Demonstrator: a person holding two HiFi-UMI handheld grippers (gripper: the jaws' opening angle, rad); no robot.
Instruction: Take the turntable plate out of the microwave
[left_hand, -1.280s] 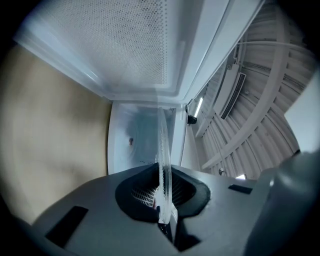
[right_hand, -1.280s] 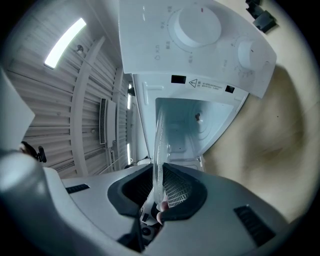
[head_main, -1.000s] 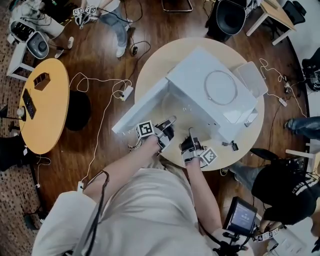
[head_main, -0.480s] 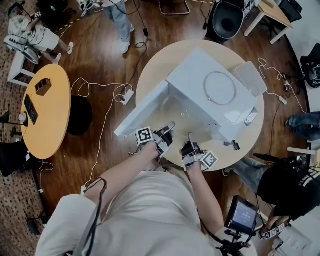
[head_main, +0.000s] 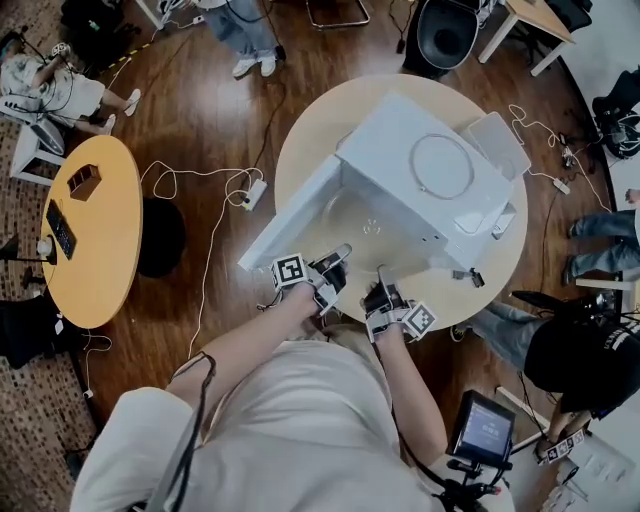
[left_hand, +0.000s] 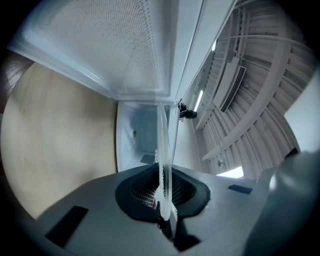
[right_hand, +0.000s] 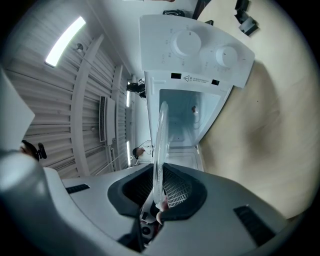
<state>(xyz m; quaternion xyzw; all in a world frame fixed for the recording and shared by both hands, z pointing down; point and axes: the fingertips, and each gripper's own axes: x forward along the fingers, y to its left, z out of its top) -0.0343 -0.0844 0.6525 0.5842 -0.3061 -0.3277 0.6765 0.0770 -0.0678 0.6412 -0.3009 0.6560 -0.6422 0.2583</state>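
The clear glass turntable plate (head_main: 362, 238) hangs in front of the white microwave's (head_main: 425, 165) open cavity, held level at its near rim by both grippers. My left gripper (head_main: 336, 262) is shut on the plate's left near edge, and my right gripper (head_main: 381, 281) is shut on its right near edge. In the left gripper view the plate (left_hand: 164, 150) runs edge-on out of the shut gripper (left_hand: 164, 210) toward the cavity. The right gripper view shows the same plate (right_hand: 160, 145) pinched in the gripper (right_hand: 157, 200), with the microwave's two dials beyond.
The microwave door (head_main: 290, 225) stands open to the left, beside my left gripper. The microwave sits on a round pale table (head_main: 300, 130), with a white flat device (head_main: 500, 142) behind it. Cables and a power strip (head_main: 253, 187) lie on the wooden floor; people stand around.
Both grippers have drawn back a little toward the person with the plate still held between them. The plate sits further out of the cavity.
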